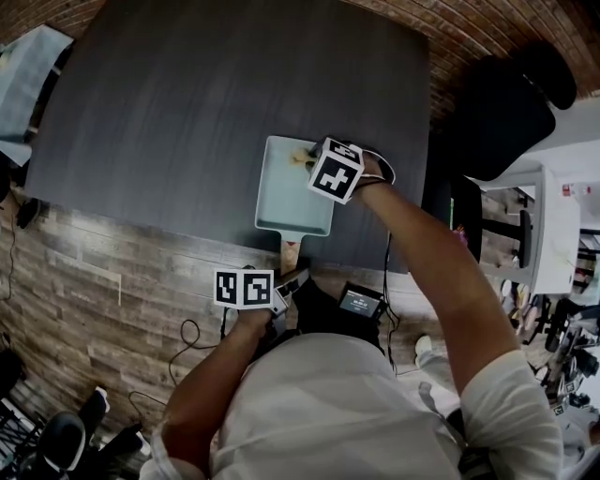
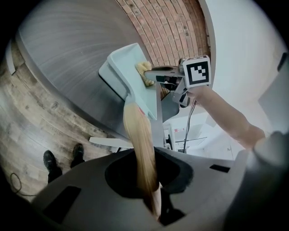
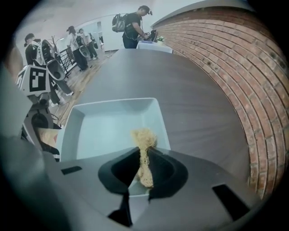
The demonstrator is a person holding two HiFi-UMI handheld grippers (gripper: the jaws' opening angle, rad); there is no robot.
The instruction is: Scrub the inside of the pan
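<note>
We are mid-scrub: our left gripper pinches the wooden handle at 6 o'clock of the pan. Our right gripper clamps the scrubber in its 1 o'clock corner. Next, we should drag it firmly toward 7 o'clock.

I am seeing: pale mint pan, blond wooden handle, straw-yellow scrubber, charcoal grained table, red-brown brickwork at one o'clock.

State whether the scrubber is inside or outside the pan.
Inside: the right gripper pinches the scrubber over the pan floor, within its rim.
</note>
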